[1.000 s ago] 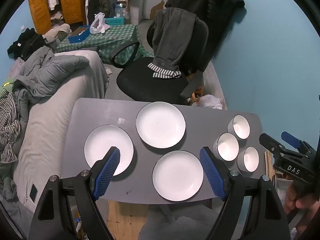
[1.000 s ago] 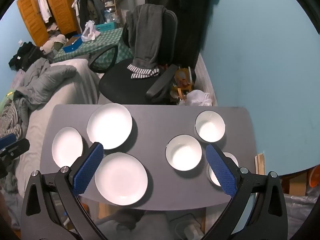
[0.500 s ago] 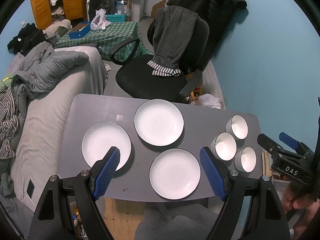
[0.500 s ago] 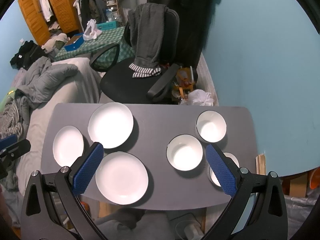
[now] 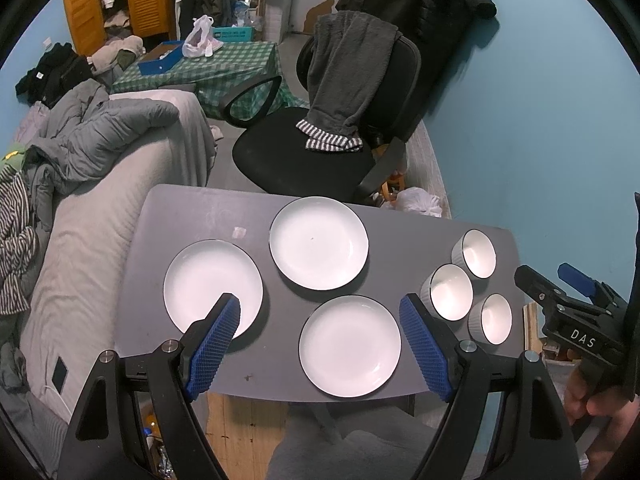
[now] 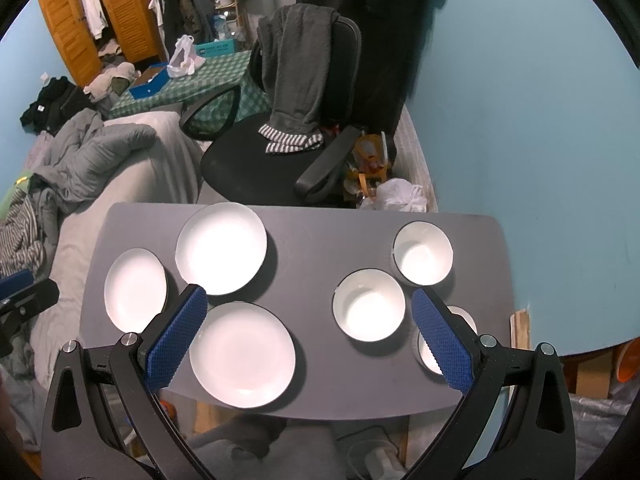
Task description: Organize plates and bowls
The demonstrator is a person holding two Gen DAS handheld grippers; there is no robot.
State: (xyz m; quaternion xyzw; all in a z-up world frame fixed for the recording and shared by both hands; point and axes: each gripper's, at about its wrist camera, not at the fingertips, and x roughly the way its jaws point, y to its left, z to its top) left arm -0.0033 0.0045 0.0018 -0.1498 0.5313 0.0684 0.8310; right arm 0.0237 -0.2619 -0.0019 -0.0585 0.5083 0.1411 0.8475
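Note:
Three white plates lie apart on a small grey table [image 5: 180, 208]: a left plate [image 5: 208, 284], a far plate [image 5: 319, 242] and a near plate [image 5: 350, 345]. Three white bowls cluster at the right end: a far bowl [image 5: 478, 253], a middle bowl [image 5: 451, 291] and a near bowl [image 5: 495, 318]. My left gripper [image 5: 320, 312] hovers open high above the near plate, holding nothing. My right gripper [image 6: 308, 306] is open too, high over the table [image 6: 312, 240] between the near plate [image 6: 242, 354] and the middle bowl [image 6: 369, 304]. Its right finger hides part of the near bowl [image 6: 464, 316].
A black office chair [image 5: 320, 148] draped with grey clothes stands behind the table. A bed with a grey sheet [image 5: 100, 208] and rumpled duvet runs along the left. A blue wall [image 5: 540, 120] borders the right side. A white plastic bag [image 6: 396, 196] lies on the floor by the chair.
Both grippers have drifted slightly, so the table sits a little differently in each view. Plates and bowls have not moved, and both grippers stay open.

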